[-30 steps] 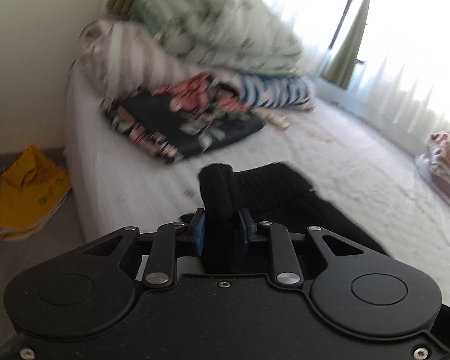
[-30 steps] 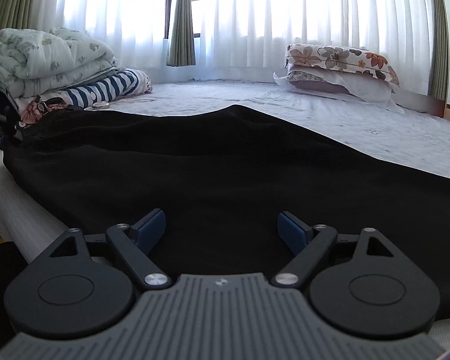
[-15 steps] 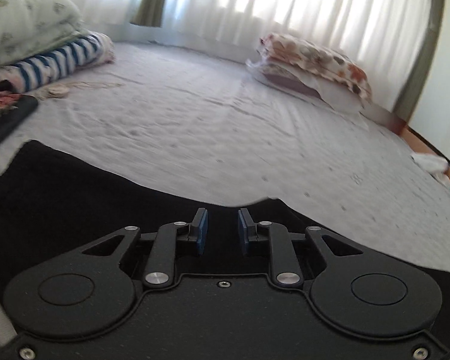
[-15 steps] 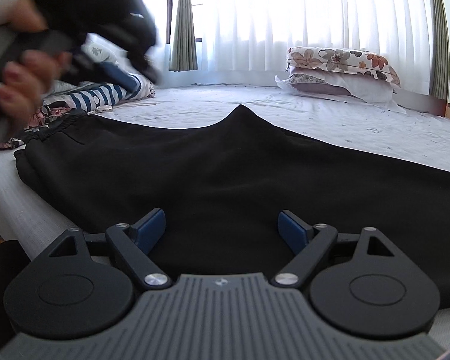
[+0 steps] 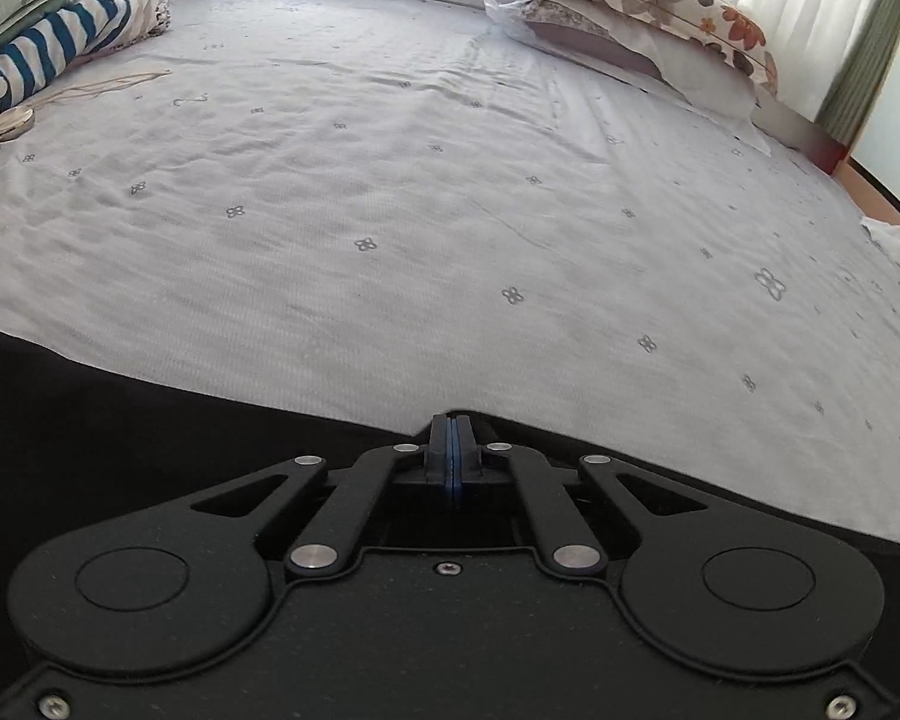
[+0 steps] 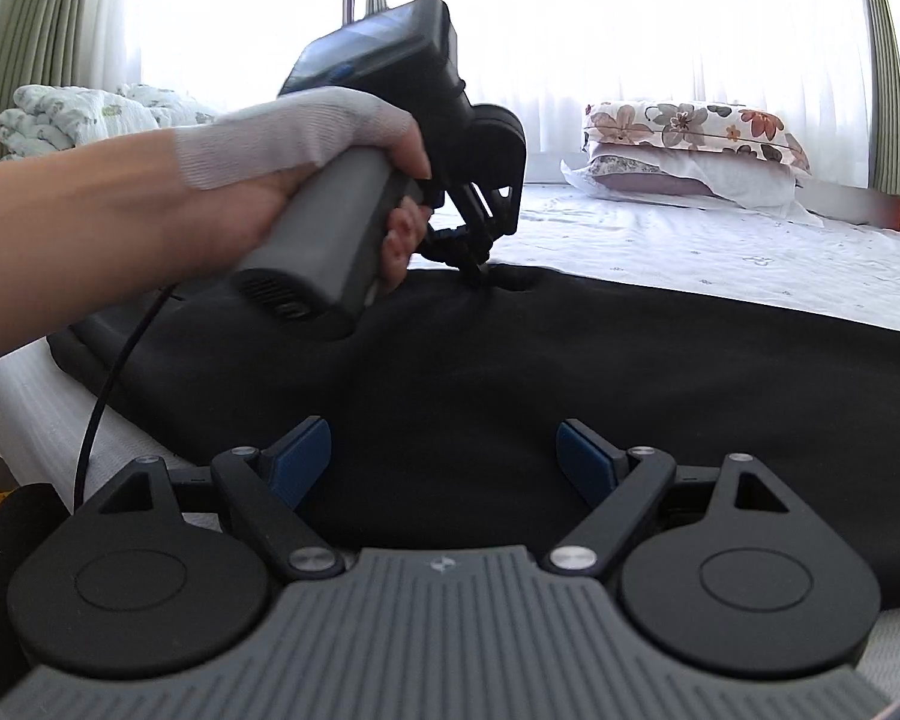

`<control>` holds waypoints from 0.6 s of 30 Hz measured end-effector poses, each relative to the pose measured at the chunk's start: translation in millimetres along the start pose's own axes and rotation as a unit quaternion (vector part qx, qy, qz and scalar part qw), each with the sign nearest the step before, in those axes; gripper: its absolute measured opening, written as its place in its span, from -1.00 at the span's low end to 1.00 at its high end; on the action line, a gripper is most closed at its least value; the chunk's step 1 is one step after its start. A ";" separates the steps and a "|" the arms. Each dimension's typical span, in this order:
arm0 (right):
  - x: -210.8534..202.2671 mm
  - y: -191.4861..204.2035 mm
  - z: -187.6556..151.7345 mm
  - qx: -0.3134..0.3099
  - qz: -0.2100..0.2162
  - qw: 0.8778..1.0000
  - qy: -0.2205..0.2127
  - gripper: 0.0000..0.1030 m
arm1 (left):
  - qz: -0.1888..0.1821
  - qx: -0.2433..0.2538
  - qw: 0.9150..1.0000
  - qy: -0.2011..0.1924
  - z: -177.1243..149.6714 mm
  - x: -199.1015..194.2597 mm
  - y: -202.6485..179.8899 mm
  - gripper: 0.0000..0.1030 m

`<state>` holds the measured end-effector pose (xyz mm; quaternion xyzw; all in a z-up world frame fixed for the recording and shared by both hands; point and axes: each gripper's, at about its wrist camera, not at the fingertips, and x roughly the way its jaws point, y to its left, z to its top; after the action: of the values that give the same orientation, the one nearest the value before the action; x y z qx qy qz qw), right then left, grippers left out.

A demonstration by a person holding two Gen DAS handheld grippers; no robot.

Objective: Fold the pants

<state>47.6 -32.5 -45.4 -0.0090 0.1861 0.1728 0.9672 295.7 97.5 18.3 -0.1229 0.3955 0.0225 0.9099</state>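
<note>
Black pants (image 6: 510, 372) lie flat across the near side of the bed, waistband to the left. In the left wrist view they fill the bottom edge (image 5: 120, 420). My left gripper (image 5: 452, 420) is shut, its blue pads pressed together at the far edge of the pants, at the crotch point. From the right wrist view the left gripper (image 6: 477, 267) pinches that raised point of fabric. My right gripper (image 6: 444, 456) is open and empty, low over the near part of the pants.
The white sheet (image 5: 450, 210) stretches far behind the pants. Floral pillows (image 5: 648, 6) sit at the far right. Striped bedding (image 5: 48, 54) and folded quilts (image 6: 78, 120) are stacked at the left. A small round object on a cord (image 5: 9, 123) lies near them.
My left gripper let go of the bunched waistband end, swung right to the crotch edge and closed there. The pants now lie flatter. My right gripper stayed still and open.
</note>
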 end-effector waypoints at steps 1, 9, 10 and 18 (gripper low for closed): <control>-0.1 -0.4 -0.3 -0.001 0.001 1.000 -0.001 0.74 | -0.001 -0.014 1.000 -0.002 4.9 3.0 3.8 -0.92; -4.2 -5.8 -0.9 -0.013 0.017 1.000 -0.014 0.83 | 0.007 -0.024 0.998 -0.051 -0.3 -49.9 35.2 -0.74; -6.0 -7.6 0.1 -0.012 0.025 0.999 -0.016 0.88 | 0.012 -0.023 0.998 -0.062 -6.7 -61.3 39.9 -0.67; -36.9 -35.8 0.5 0.016 -0.003 0.999 -0.048 0.91 | 0.081 -0.052 0.986 -0.135 -86.1 -132.5 78.8 -0.34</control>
<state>27.8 -78.3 -33.2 0.0142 0.1422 0.1667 0.9756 132.4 160.5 41.6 -0.1335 0.2759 0.1334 0.9425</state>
